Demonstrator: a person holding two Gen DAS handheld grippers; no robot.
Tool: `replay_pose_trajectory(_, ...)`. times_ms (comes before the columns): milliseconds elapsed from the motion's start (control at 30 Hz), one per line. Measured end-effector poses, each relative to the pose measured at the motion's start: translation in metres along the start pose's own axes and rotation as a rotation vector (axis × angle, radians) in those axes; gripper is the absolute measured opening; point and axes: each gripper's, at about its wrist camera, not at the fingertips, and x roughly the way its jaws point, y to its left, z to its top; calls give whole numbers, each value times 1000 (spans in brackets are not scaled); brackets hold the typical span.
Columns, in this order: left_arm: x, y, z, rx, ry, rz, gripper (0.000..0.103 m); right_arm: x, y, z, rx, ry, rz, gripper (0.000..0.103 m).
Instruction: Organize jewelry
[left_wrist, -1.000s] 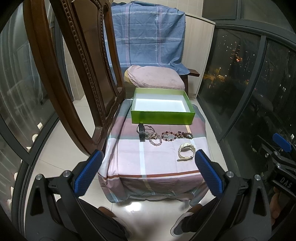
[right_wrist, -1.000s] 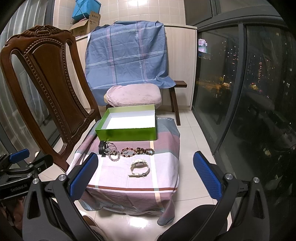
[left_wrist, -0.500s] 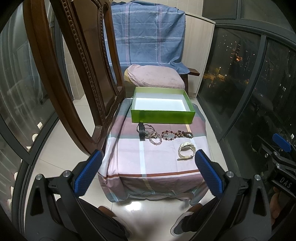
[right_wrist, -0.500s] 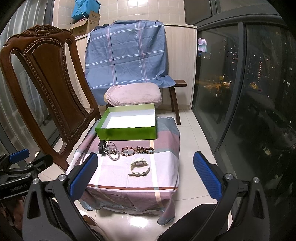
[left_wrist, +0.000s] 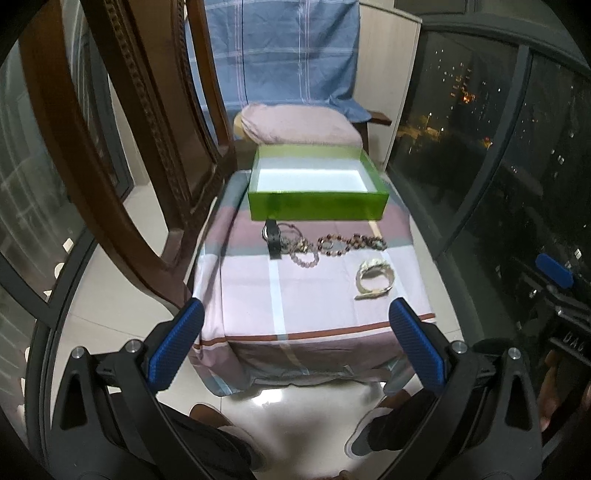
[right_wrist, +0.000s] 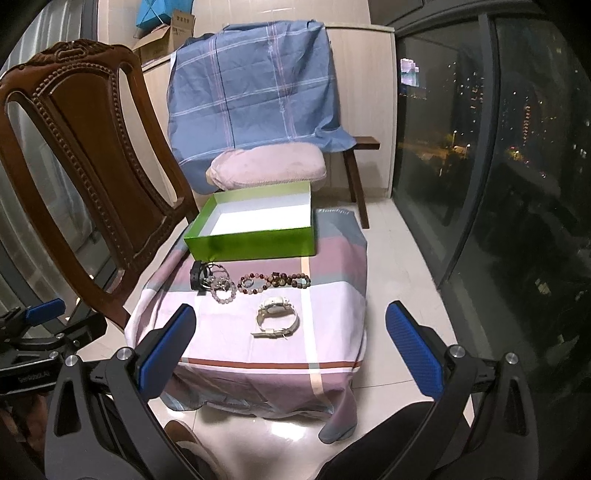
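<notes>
Wooden chair (right_wrist: 88, 155) left of the green box (right_wrist: 255, 242) (jewelry in front), both grippers' fingers (left_wrist: 177, 341) spread, holding nothing.

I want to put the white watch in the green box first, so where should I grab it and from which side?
Grip the white watch across the curved strap loop beside its face, coming down from above with the right gripper, which is open and nearest. It lies flat on the cloth apart from the beads, its loop standing up enough for the fingers to straddle.
</notes>
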Motion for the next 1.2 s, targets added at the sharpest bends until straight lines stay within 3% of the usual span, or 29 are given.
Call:
replay_pose_trajectory(167, 34, 6, 0, -16, 74, -2, 99, 25, -5, 0, -41, -2, 18, 100)
replay_pose_trajectory(267, 50, 7, 2, 5, 114, -85, 99, 31, -7, 1, -78, -56, 48, 100)
replay_pose_trajectory(367, 54, 17, 11, -46, 66, -123, 99, 46, -9, 7, -110, -80, 79, 100)
replay_pose_trajectory(467, 66, 28, 20, -101, 28, -146, 99, 74, -15, 16, -116, -24, 110, 100)
replay_pose_trajectory(633, 112, 30, 33, -64, 107, -88, 99, 121, -23, 33, -149, 36, 156, 100)
replay_pose_trajectory(700, 142, 28, 37, -56, 217, -100, 99, 149, -22, 38, -197, 89, 182, 100)
replay_pose_trajectory(767, 166, 26, 37, -38, 264, -77, 99, 173, -17, 37, -266, 133, 185, 100)
replay_pose_trajectory(833, 184, 27, 34, -40, 252, -51, 99, 208, -11, 32, -365, 197, 169, 93)
replay_pose_trajectory(900, 197, 31, 30, -70, 252, -54, 99, 238, -9, 27, -424, 267, 185, 78)
replay_pose_trajectory(967, 208, 35, 27, -86, 275, -74, 99, 265, -10, 22, -464, 339, 220, 72)
replay_pose_trajectory(1100, 217, 43, 25, -115, 281, -72, 99, 292, -9, 18, -479, 397, 259, 51)
replay_pose_trajectory(1200, 222, 45, 24, -125, 281, -66, 99, 304, -10, 15, -454, 441, 292, 44)
